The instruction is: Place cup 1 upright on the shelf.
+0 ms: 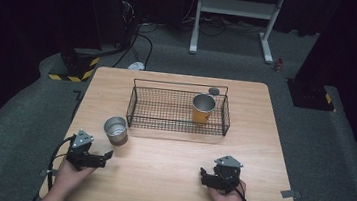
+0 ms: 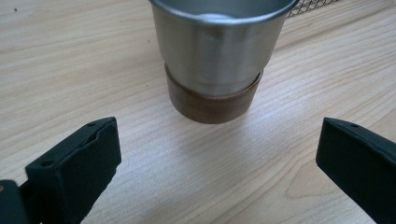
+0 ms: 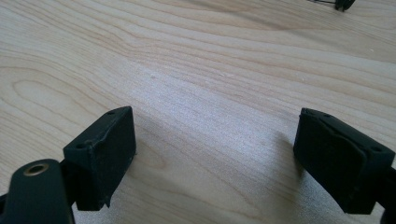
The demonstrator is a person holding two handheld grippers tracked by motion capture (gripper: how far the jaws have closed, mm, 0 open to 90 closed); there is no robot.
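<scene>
A steel cup with a brown base (image 1: 116, 130) (image 2: 217, 56) stands upright on the wooden table (image 1: 158, 179), just in front of the left end of a black wire basket (image 1: 140, 107). Inside the basket's right end stands an orange cup with a steel rim (image 1: 203, 108). My left gripper (image 1: 108, 154) (image 2: 217, 140) rests near the table's front left, open, jaws wide apart and pointing at the steel cup a short way off, with nothing between them. My right gripper (image 1: 202, 176) (image 3: 217, 135) sits at the front right, open over bare wood.
A small dark round disc (image 1: 213, 90) lies behind the basket near the far edge. Beyond the table are a white stand's legs (image 1: 267, 49), cables, and a black unit with yellow-black stripes (image 1: 77, 67). A grey tab (image 1: 290, 193) sticks out at the table's right edge.
</scene>
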